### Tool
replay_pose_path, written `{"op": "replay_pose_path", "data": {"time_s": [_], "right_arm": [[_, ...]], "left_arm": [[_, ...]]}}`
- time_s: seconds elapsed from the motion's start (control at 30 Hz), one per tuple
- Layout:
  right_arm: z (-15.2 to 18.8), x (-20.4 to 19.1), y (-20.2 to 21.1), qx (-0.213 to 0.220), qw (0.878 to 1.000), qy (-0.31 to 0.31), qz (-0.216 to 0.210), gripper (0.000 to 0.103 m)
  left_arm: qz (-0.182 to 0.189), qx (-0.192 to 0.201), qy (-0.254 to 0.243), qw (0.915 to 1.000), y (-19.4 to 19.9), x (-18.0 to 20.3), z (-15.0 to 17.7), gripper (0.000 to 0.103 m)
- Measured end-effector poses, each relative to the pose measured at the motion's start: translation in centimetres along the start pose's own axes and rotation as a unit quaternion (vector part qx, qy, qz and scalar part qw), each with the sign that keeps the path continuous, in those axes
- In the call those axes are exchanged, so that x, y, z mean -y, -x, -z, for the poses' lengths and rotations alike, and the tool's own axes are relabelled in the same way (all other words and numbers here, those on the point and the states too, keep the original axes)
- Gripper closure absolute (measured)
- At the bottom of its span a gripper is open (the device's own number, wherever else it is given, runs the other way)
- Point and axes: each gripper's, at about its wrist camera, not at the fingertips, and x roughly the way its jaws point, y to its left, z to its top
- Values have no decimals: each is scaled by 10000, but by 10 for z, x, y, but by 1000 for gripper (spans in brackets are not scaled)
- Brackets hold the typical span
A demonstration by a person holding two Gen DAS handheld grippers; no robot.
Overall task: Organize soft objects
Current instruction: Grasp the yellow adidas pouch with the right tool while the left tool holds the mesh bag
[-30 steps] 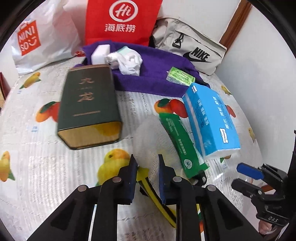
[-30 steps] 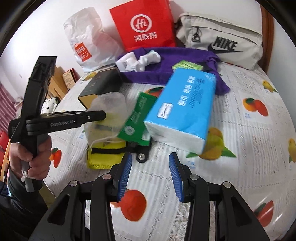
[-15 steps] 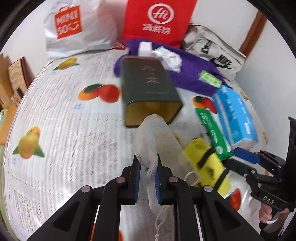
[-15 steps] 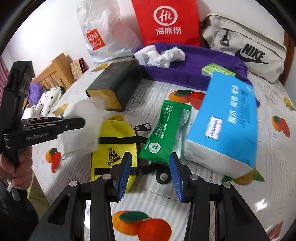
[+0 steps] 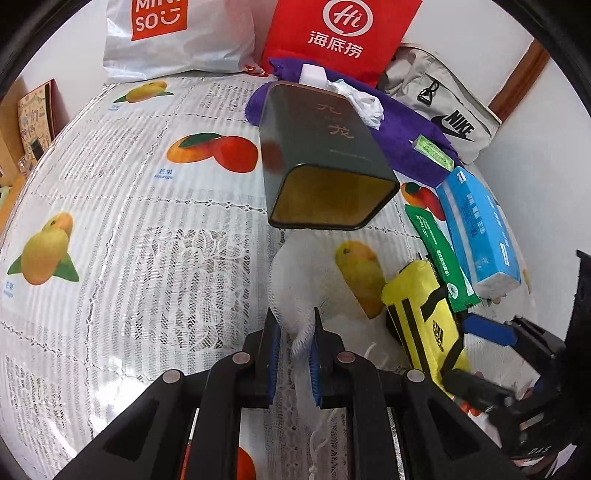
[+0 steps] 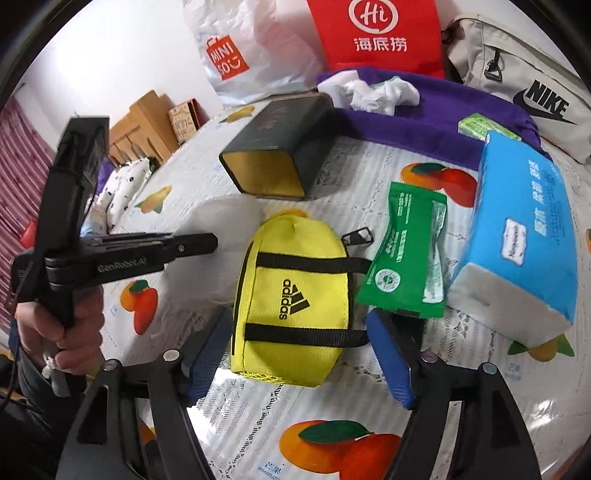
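Note:
My left gripper (image 5: pixel 294 347) is shut on the gathered end of a white mesh bag (image 5: pixel 306 280), which trails over the fruit-print tablecloth (image 5: pixel 147 240) in front of a dark green tin (image 5: pixel 325 147). In the right wrist view the left gripper (image 6: pixel 210 243) reaches in from the left with the mesh bag (image 6: pixel 229 218) at its tip. My right gripper (image 6: pixel 297 325) has its jaws opening. They stand wide on either side of a yellow Adidas pouch (image 6: pixel 291 295), and the blue pads do not press on it.
Right of the pouch lie a green packet (image 6: pixel 406 258) and a blue tissue pack (image 6: pixel 524 229). Behind are a purple cloth (image 6: pixel 424 118) with crumpled white cloth (image 6: pixel 369 92), a red bag (image 6: pixel 376 33), a Miniso bag (image 6: pixel 251 55) and a Nike bag (image 6: pixel 535 92). The table's left edge is near.
My left gripper closed on the mesh bag and drew it leftward off the yellow pouch. My right gripper shifted from the tissue pack to the pouch and spread its jaws wide.

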Motion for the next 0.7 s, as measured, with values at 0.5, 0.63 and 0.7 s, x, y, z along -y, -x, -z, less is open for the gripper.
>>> {"op": "replay_pose_path", "data": {"time_s": [0.5, 0.63, 0.7], "right_arm": [[4, -21, -19, -41, 9981, 385, 484, 34], [13, -18, -2, 68, 9984, 295, 477, 35], [18, -16, 8, 151, 9983, 257, 503, 35]], "left_arm": [[1, 131, -93, 9999, 3, 1, 7, 89], [-45, 188, -113, 9997, 4, 2, 11, 89], [-57, 180, -74, 9998, 2, 2, 13, 89]]}}
